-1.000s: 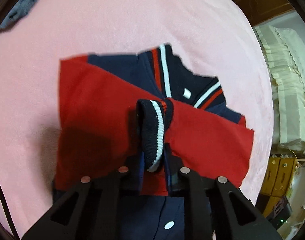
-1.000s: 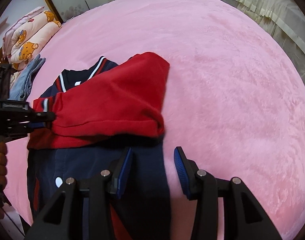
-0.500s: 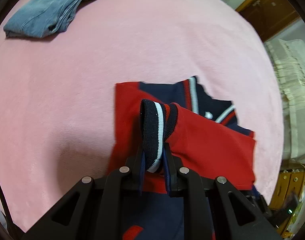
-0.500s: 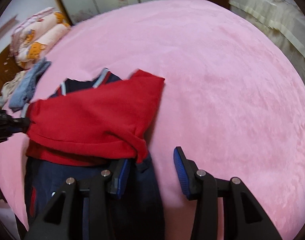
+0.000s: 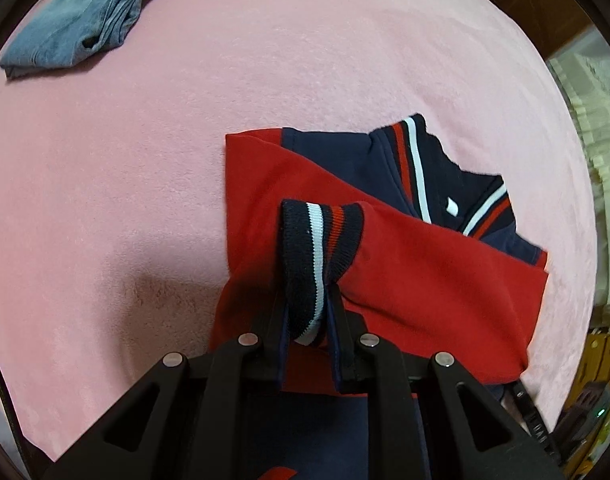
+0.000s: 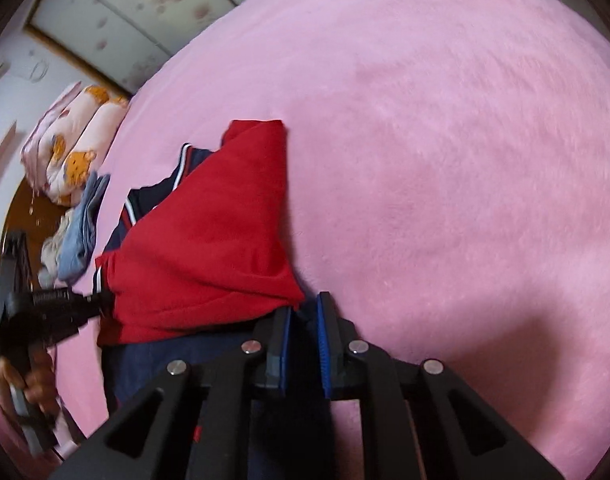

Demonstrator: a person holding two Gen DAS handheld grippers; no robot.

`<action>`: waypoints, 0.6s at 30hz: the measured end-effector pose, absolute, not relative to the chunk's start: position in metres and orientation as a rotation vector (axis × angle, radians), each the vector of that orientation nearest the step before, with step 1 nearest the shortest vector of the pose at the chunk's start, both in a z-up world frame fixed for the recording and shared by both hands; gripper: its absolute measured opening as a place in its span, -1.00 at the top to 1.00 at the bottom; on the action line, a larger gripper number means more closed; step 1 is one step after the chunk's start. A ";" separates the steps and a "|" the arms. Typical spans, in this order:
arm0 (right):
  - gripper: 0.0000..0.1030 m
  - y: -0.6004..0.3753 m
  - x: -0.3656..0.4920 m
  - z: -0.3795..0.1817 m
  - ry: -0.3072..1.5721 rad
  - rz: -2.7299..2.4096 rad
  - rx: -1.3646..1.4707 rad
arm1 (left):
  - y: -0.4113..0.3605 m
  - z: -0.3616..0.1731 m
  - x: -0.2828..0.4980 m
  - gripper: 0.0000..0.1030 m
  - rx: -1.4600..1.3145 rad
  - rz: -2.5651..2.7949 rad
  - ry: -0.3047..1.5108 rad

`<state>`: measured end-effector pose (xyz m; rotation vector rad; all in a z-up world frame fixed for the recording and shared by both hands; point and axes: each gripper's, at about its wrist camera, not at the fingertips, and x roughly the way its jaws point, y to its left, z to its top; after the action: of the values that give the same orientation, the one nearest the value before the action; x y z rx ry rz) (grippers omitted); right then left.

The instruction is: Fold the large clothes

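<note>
A navy jacket with red sleeves [image 5: 425, 280] lies on a pink blanket [image 5: 145, 160]. My left gripper [image 5: 307, 320] is shut on the striped navy, white and red cuff [image 5: 317, 240] of a red sleeve folded across the jacket. In the right wrist view the red sleeve [image 6: 209, 240] lies over the navy body. My right gripper [image 6: 303, 320] is shut on the jacket's edge where the red sleeve meets the navy cloth. The left gripper [image 6: 101, 300] and the hand holding it show at the left of that view.
Folded blue jeans [image 5: 97, 12] lie at the far left of the blanket, also in the right wrist view [image 6: 85, 232]. A rolled bear-print quilt [image 6: 73, 136] sits beyond them. Cream bedding [image 5: 601, 160] and wooden furniture stand at the right edge.
My right gripper has closed on the jacket's edge; it was open a second ago. My left gripper kept hold of the cuff and drew the sleeve across the jacket.
</note>
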<state>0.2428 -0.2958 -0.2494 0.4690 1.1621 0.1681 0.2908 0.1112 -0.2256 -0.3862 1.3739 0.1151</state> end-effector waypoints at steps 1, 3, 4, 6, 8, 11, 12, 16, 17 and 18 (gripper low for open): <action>0.77 -0.292 0.243 -0.247 1.167 0.166 0.455 | 0.110 -0.225 0.290 0.67 -0.363 0.119 1.377; 0.69 -0.286 0.243 -0.241 1.174 0.168 0.422 | 0.109 -0.223 0.288 0.60 -0.340 0.123 1.381; 0.64 -0.286 0.242 -0.238 1.179 0.168 0.407 | 0.110 -0.221 0.285 0.53 -0.325 0.134 1.383; 0.58 -0.282 0.239 -0.231 1.198 0.161 0.363 | 0.112 -0.215 0.281 0.51 -0.290 0.167 1.381; 0.58 -0.280 0.232 -0.219 1.194 0.146 0.293 | 0.115 -0.204 0.275 0.46 -0.232 0.222 1.375; 0.58 -0.274 0.220 -0.190 1.118 0.162 0.206 | 0.117 -0.187 0.263 0.46 -0.257 0.183 1.323; 0.58 -0.272 0.217 -0.182 1.098 0.183 0.201 | 0.117 -0.181 0.260 0.46 -0.289 0.134 1.304; 0.80 -0.247 0.227 -0.173 1.057 0.337 0.279 | 0.085 -0.174 0.269 0.53 -0.346 -0.034 1.259; 0.94 -0.238 0.234 -0.176 1.062 0.377 0.317 | 0.078 -0.177 0.272 0.60 -0.348 -0.056 1.263; 0.95 -0.229 0.242 -0.180 1.070 0.403 0.350 | 0.070 -0.182 0.277 0.68 -0.353 -0.079 1.271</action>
<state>0.2419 -0.2287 -0.1804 0.3504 1.0699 0.4033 0.2772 0.0700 -0.1821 -0.3528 1.2706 -0.0790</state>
